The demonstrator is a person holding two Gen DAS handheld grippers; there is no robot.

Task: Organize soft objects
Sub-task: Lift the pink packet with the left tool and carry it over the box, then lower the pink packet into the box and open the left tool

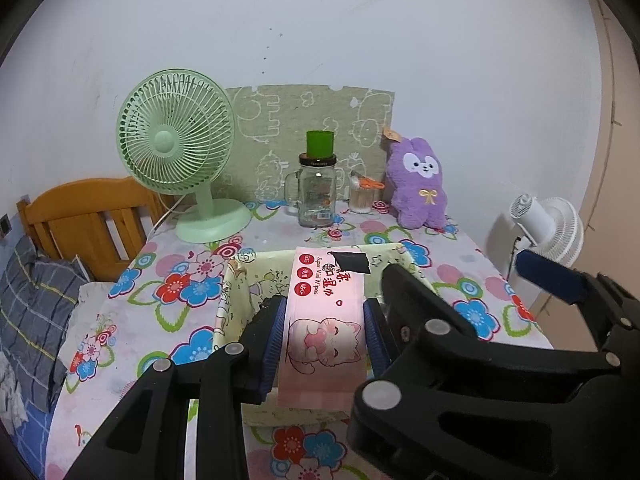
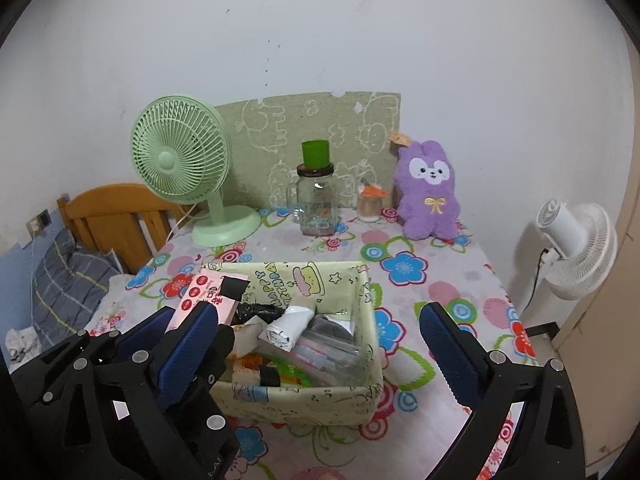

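A pink wet-wipes pack (image 1: pixel 326 304) with a cat print is pinched between the blue pads of my left gripper (image 1: pixel 325 332), which is shut on it. The pack hangs over the left side of a pale-yellow fabric basket (image 1: pixel 236 280). In the right wrist view the same pack (image 2: pixel 208 296) tilts above the basket (image 2: pixel 300 400), which holds a white roll (image 2: pixel 288 326), clear pouches and a black item. My right gripper (image 2: pixel 320 352) is spread wide open over the basket with nothing between its fingers. In the left wrist view the right gripper (image 1: pixel 480 284) stands just right of the pack.
A purple plush bunny (image 2: pixel 430 188) sits at the back right of the floral tablecloth (image 2: pixel 408 268). A green desk fan (image 2: pixel 180 156), a glass jar with a green cup on top (image 2: pixel 316 200) and a toothpick holder (image 2: pixel 370 202) line the back. A white fan (image 2: pixel 576 240) stands right; a bed (image 2: pixel 112 220) is left.
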